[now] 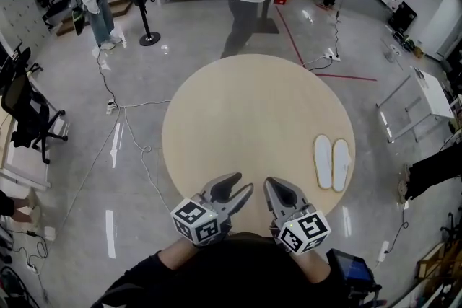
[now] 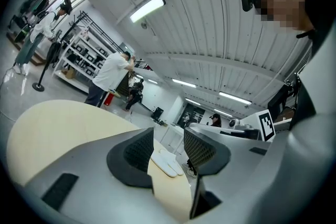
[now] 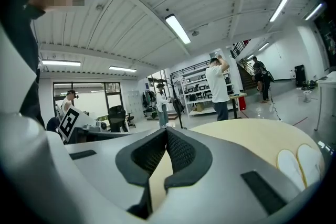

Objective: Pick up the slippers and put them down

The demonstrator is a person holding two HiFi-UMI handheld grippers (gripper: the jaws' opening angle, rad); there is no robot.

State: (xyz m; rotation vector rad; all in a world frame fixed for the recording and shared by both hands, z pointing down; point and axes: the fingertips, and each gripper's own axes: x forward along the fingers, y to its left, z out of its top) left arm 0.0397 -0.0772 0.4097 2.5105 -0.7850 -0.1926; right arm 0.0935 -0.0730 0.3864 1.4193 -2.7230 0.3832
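Two white slippers (image 1: 332, 163) are lying side by side near the right edge of the table (image 1: 245, 119); the left tongs (image 1: 244, 182) are gaping wide and empty, the right tongs (image 1: 268, 185) are sitting closed.

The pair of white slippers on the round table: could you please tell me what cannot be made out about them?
- Head view: the pair of flat white slippers on the round pale wooden table is too small to show straps or which side faces up.
- Left gripper view: they show tiny and far between the open left gripper's jaws.
- Right gripper view: the shut right gripper's grey body and the picture's edge cut them off.
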